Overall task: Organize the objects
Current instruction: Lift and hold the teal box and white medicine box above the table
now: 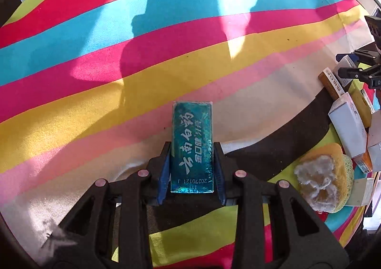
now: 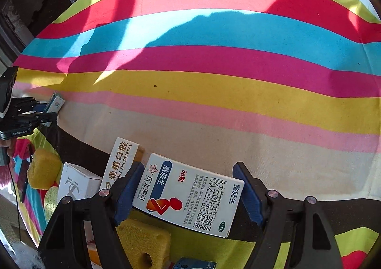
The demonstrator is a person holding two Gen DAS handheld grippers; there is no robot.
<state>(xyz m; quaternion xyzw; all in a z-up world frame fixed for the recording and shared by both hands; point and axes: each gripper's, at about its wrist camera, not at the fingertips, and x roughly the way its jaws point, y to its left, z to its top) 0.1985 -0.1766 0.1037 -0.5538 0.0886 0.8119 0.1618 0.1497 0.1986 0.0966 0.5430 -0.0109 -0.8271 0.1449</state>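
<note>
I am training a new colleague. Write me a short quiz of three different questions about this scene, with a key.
1. True or false: the left gripper is shut on the blue box.
2. Multiple choice: the white medicine box between the right gripper fingers is
A. pressed by both pads
B. between open fingers, with a gap at the right pad
C. far from the gripper
3. Fill in: the yellow sponge lies on the ____ cloth.

Key: 1 true; 2 B; 3 striped.
</note>
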